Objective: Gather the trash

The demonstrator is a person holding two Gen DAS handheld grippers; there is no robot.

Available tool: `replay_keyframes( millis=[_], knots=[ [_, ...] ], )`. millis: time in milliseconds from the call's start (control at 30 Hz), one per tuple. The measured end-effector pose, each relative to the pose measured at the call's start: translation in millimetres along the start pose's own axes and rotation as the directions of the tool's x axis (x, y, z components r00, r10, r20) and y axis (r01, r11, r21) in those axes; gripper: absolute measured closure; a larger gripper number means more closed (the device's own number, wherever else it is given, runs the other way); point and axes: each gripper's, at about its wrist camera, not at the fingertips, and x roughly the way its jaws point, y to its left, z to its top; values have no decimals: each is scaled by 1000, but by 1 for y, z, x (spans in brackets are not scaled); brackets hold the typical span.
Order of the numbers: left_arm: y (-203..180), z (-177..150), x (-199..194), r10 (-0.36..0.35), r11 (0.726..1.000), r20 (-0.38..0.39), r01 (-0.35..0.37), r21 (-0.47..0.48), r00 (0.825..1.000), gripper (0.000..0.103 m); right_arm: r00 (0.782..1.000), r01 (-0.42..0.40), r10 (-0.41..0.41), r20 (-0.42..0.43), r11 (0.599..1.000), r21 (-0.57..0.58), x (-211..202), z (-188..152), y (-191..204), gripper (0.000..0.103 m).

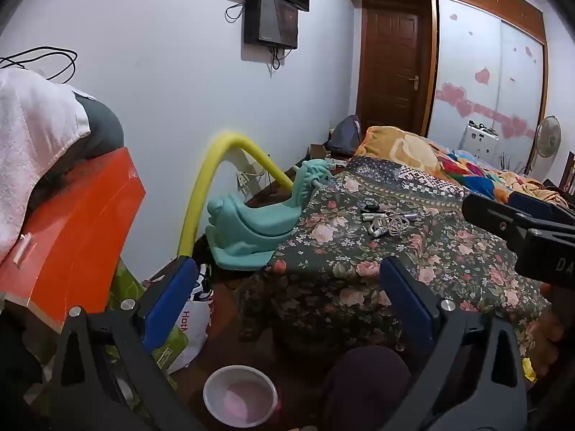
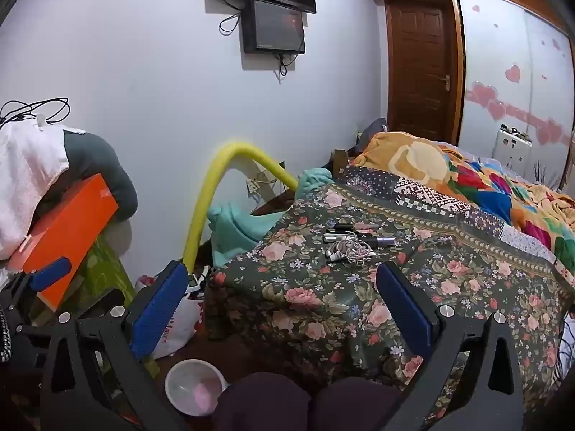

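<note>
A small pile of clutter lies on the floral bedspread (image 1: 395,251): tangled white earphone cable (image 1: 388,223) and several small tubes or batteries (image 1: 370,210); the cable also shows in the right wrist view (image 2: 350,249) with the tubes (image 2: 359,231). A white bin with a pink liner (image 1: 240,397) stands on the floor below; it also shows in the right wrist view (image 2: 196,388). My left gripper (image 1: 287,298) is open and empty, short of the bed corner. My right gripper (image 2: 284,301) is open and empty, facing the pile; it shows at the right of the left wrist view (image 1: 517,215).
An orange box (image 1: 72,226) under towels stands at left. A yellow foam tube (image 1: 215,179), a teal rocking toy (image 1: 258,215) and a white plastic bag (image 1: 194,327) sit between box and bed. A colourful quilt (image 2: 467,179) covers the far bed. My knees (image 2: 305,406) are below.
</note>
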Motion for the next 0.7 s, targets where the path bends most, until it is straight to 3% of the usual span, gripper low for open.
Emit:
replay_keyframes(
  millis=[700],
  knots=[
    [2,-4,2,3,1000,-11,-4,-25,1000,1,1000,-1,1,0,1000,-1,-1,1,4,0]
  ],
)
